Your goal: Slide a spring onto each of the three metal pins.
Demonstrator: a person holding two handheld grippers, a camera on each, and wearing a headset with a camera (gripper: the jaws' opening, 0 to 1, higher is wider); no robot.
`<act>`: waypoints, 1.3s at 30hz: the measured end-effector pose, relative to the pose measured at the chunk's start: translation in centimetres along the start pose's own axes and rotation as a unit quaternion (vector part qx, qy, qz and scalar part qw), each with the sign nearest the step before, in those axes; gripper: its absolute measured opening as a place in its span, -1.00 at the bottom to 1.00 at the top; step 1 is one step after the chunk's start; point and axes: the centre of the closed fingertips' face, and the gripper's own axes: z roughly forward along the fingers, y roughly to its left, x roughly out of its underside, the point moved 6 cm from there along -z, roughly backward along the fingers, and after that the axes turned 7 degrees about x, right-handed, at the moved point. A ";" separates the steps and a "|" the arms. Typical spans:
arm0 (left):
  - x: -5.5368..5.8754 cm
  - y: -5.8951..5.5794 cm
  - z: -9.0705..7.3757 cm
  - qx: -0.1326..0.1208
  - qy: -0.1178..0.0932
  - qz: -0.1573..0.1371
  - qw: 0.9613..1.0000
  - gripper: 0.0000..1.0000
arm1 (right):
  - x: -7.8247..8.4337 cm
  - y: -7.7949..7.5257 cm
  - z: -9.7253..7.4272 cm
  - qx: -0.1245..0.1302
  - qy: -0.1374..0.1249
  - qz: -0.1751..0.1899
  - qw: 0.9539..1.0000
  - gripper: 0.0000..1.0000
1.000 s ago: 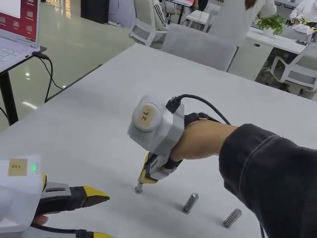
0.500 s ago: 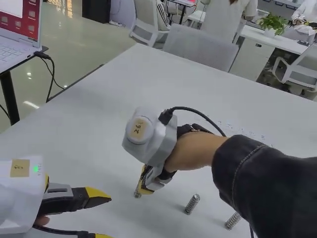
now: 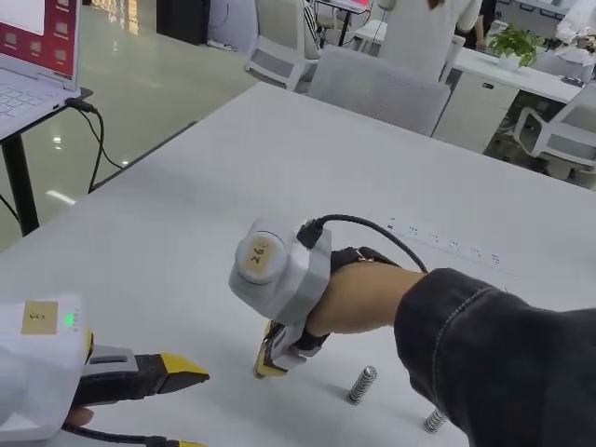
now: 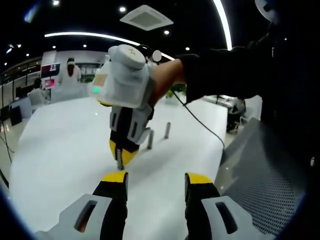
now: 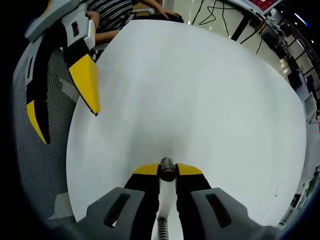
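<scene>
pinching a spring upright at lower centre of the head view, the right tongs should probably keep it vertical and press straight down, while the left tongs sit wide and empty at lower left.

My grey-and-black right gripper has yellow tips and a thin black cable. I wear a dark grey denim sleeve.
</scene>
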 end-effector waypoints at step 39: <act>-0.5 0.8 0.2 0.001 0.007 0.008 1.000 -0.20 | 3.5 0.3 -2.9 0.027 -0.057 0.088 0.994 -0.56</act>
